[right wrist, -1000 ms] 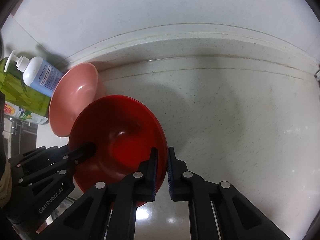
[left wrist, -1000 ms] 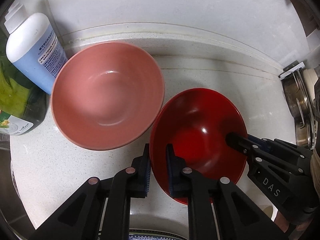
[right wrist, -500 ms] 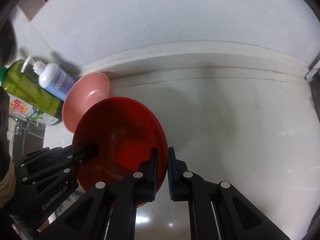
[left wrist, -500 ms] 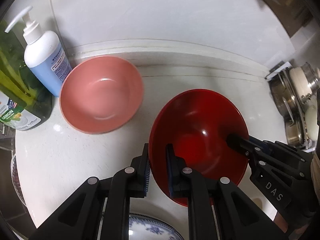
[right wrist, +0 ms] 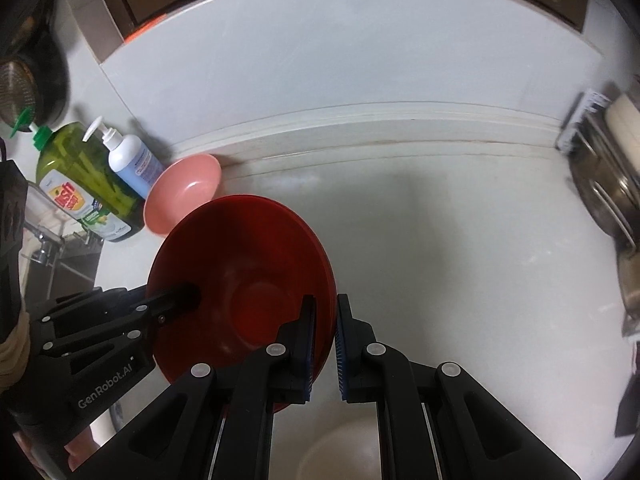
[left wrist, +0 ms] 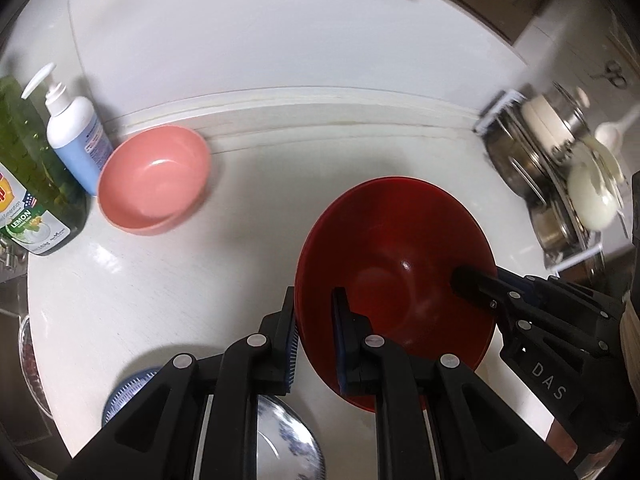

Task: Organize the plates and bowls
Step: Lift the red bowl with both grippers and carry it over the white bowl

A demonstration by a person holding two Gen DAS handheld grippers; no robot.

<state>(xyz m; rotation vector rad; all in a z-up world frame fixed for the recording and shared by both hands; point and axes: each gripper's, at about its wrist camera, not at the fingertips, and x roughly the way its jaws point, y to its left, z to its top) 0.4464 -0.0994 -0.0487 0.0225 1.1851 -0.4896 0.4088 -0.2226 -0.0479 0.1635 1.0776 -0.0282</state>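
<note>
Both grippers hold one dark red bowl (left wrist: 400,264) above the white counter. My left gripper (left wrist: 314,332) is shut on its left rim. My right gripper (right wrist: 323,340) is shut on its right rim; the bowl also shows in the right wrist view (right wrist: 240,272). A pink bowl (left wrist: 154,184) sits on the counter at the back left, beside the bottles, and shows in the right wrist view too (right wrist: 186,192). A blue-patterned plate (left wrist: 288,436) and a blue-rimmed dish (left wrist: 124,392) lie below my left gripper.
A white pump bottle (left wrist: 76,136) and a green dish soap bottle (left wrist: 28,184) stand at the back left. A rack with steel pots (left wrist: 560,168) stands at the right. The wall (right wrist: 340,52) rises behind the counter. A pale dish (right wrist: 340,452) lies under my right gripper.
Both grippers have lifted the red bowl up and back from the pink bowl, which now looks smaller and farther. The patterned plate and the pot rack have come into view.
</note>
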